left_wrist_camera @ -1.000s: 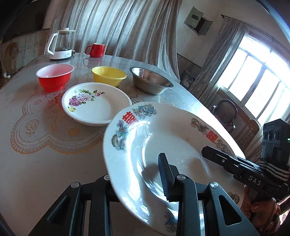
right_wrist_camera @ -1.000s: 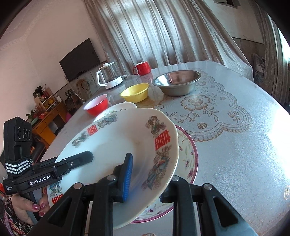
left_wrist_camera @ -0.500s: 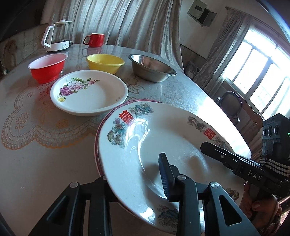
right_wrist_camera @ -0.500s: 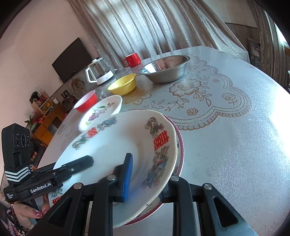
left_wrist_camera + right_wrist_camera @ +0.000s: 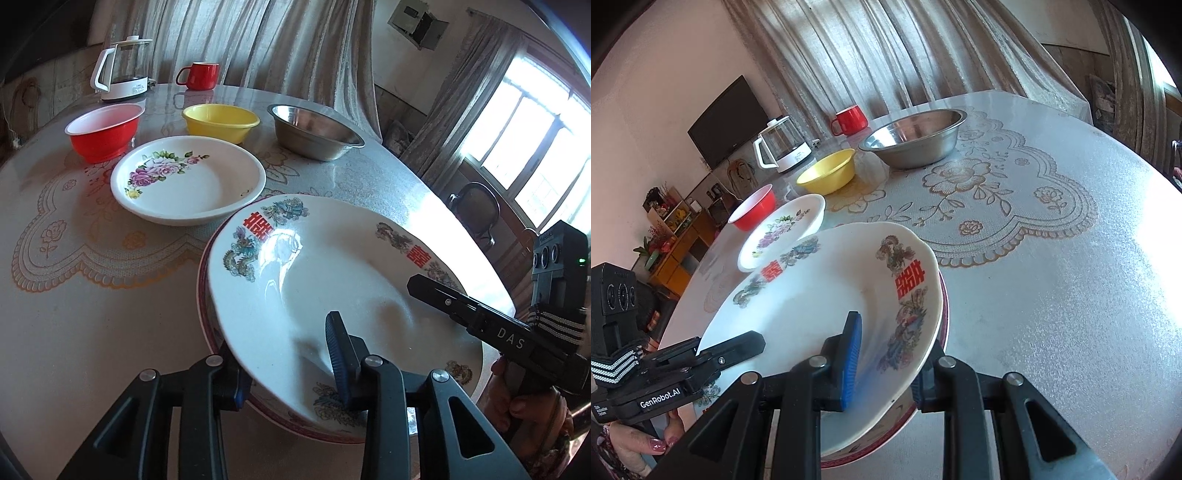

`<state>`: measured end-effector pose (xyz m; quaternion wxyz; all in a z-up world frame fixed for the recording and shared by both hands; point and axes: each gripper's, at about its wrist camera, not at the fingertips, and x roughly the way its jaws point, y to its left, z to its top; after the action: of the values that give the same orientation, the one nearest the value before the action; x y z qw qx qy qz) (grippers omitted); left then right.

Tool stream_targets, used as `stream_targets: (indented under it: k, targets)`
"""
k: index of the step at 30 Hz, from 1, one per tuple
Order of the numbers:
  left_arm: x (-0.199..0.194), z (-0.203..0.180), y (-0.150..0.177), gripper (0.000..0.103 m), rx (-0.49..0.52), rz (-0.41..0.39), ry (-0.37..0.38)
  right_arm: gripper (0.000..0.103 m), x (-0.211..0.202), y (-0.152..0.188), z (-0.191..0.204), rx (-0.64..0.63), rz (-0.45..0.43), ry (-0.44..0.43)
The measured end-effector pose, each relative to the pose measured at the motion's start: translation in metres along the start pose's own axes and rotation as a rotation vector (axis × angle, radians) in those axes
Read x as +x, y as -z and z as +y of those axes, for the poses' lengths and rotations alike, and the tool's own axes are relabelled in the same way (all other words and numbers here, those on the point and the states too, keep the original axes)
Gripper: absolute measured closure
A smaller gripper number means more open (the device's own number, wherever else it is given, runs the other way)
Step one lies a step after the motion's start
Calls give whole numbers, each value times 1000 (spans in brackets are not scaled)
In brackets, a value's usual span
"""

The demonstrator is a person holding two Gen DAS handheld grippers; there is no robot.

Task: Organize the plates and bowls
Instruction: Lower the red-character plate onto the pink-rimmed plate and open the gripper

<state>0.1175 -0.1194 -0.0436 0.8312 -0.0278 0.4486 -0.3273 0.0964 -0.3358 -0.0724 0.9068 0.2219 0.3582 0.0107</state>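
Grippers clamp opposite rims of our dragon plate (image 5: 332, 280): left gripper (image 5: 284, 373) at lower centre, right gripper (image 5: 882, 365) likewise. We hold it tilted just above the red-rimmed plate (image 5: 207, 325), which lies directly beneath, so lowering should stack it.

The left wrist camera sits just behind the left claw (image 5: 284, 365) and looks forward and down along its fingers across the desk (image 5: 74, 314), toward the curtain (image 5: 258, 40) and the window (image 5: 535, 147) at right. The right wrist camera sits just behind the right claw (image 5: 886, 365) and looks forward over the desk (image 5: 1052, 295) toward the curtain (image 5: 886, 48), with the TV (image 5: 727, 118) at left. Both views are close to the large plate (image 5: 332, 280) (image 5: 812, 306), seen from opposite rims. Each view shows the other claw. Both share the flower plate (image 5: 188, 181) (image 5: 783, 229), red bowl (image 5: 105, 131) (image 5: 753, 206), yellow bowl (image 5: 221, 122) (image 5: 829, 171), steel bowl (image 5: 314, 131) (image 5: 916, 136), kettle (image 5: 123, 68) (image 5: 781, 146) and mug (image 5: 199, 75) (image 5: 849, 120).
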Motion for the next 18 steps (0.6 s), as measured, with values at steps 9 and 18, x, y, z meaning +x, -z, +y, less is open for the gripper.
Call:
stream_targets:
  k: [9, 18]
  targets:
    - [-7, -2, 4, 68, 5, 12, 8, 78, -4, -2, -1, -7, 22, 29]
    - [-13, 0, 6, 68, 32, -6, -19, 78, -19, 7, 4, -26, 52, 32]
